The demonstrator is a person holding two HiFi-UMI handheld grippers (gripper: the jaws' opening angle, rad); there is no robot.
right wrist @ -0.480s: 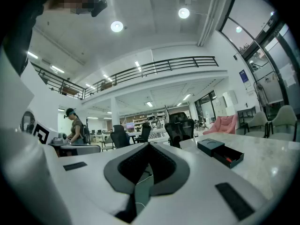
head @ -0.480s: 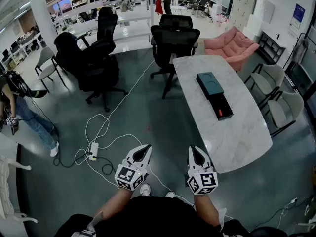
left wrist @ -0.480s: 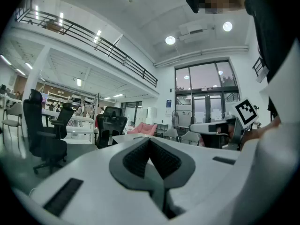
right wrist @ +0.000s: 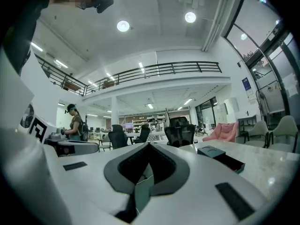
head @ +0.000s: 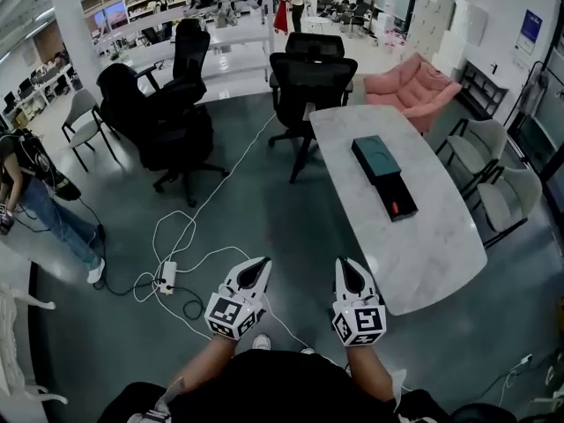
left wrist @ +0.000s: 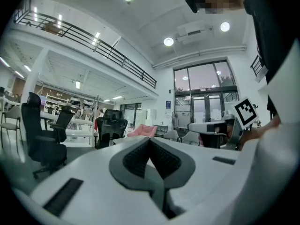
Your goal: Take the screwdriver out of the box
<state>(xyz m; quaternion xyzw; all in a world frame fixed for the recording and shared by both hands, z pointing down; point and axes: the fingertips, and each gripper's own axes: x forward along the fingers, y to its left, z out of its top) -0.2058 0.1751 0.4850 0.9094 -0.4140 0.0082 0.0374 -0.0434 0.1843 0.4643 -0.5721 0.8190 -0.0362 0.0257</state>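
Two grippers are held level at the bottom of the head view, well apart from the table and touching nothing. Left gripper (head: 261,265): jaws together, pads meeting, nothing between them. Right gripper (head: 345,266): likewise closed and empty; its own view looks across to the box. Table (head: 423,245): to the right of both grippers and further off. It carries the box (head: 398,192), a dark shallow tray lying open, with the lid (head: 374,154) at its far end; whether the two touch cannot be told. Screwdriver (head: 396,207): judged to be the small red-orange item at the tray's near end, too small here to show its shape. Handling, as a judgement: probably light, rigid and not fragile. A smooth shaft could slip between the pads, and the tool may sit snug in a recess. The better hold is therefore across the thicker handle, with a straight lift. The tray looks light and may shift or rise with the tool, so the free gripper may need to steady it. Both sets of jaws need opening before any grasp.
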